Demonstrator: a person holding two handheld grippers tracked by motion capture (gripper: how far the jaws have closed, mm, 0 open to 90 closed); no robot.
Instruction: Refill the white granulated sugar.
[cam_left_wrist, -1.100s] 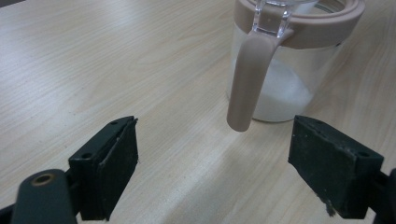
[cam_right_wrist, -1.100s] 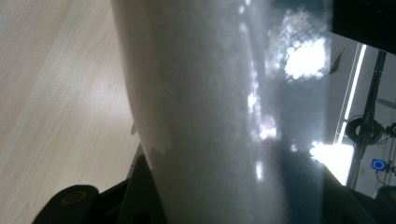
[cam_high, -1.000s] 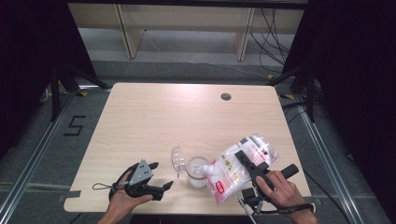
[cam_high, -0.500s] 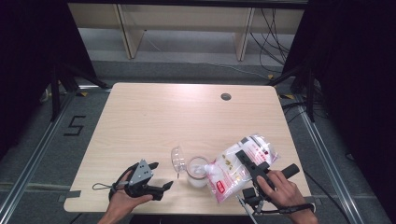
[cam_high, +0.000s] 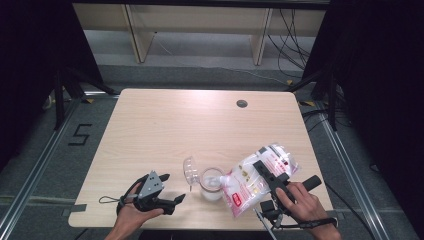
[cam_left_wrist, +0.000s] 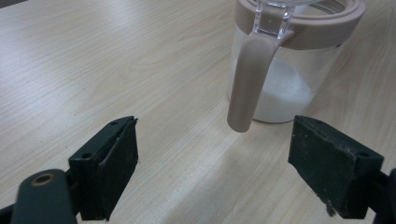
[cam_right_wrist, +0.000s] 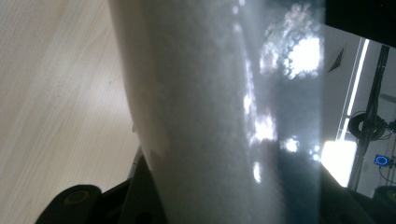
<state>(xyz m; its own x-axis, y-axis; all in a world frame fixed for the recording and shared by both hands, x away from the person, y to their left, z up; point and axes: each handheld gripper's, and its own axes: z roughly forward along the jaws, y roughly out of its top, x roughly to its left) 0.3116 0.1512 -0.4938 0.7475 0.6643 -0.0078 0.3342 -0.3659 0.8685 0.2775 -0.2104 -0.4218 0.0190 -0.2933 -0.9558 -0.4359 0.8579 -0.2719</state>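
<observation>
A clear jar (cam_high: 212, 183) with a beige rim and hinged lid (cam_high: 190, 170) stands near the table's front edge, partly holding white grains (cam_left_wrist: 285, 95). My right gripper (cam_high: 267, 172) is shut on a plastic bag of white grains (cam_high: 250, 182) with red print, tilted so its lower corner sits over the jar's mouth. The bag (cam_right_wrist: 215, 112) presses right up against the right gripper view's camera. My left gripper (cam_high: 172, 201) rests open on the table left of the jar, its jaws wide apart and bare, facing the jar's beige latch (cam_left_wrist: 247, 84).
The wooden table (cam_high: 165, 130) has a round cable hole (cam_high: 242, 103) at the back right. Shelving and cables stand beyond the far edge. Dark curtains and stands flank both sides.
</observation>
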